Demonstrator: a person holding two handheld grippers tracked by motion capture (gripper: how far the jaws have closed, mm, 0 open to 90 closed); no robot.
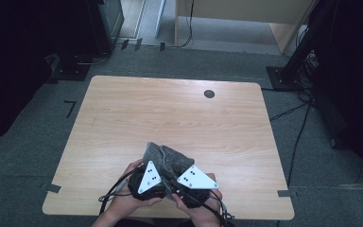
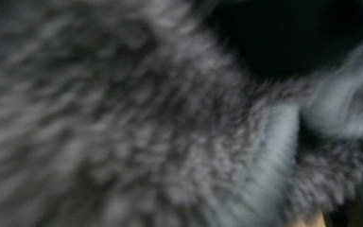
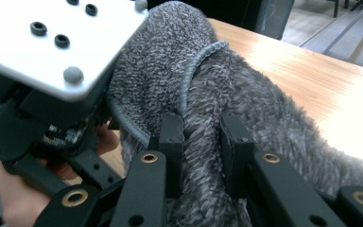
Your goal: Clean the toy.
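We are holding a grey fluffy towel with both grippers at the near edge of the wooden table. Our right gripper is pinching a bunched fold of the towel: the cloth is squeezed between its two black jaws, bulging above and below them, with a corded hem curving just beyond the left jaw. Past the jaws the rest of the towel is spreading away over the tabletop. Our left gripper is sitting just beside the right one, its grey plate almost touching the towel's near side. In the left gripper view the towel's pile is pressing right up to the camera, blurred, with a pale hem running down at the right; the jaws themselves are hidden by the cloth, but they are closed narrow, and the towel is lying right at them, so we are taking it as gripped there too
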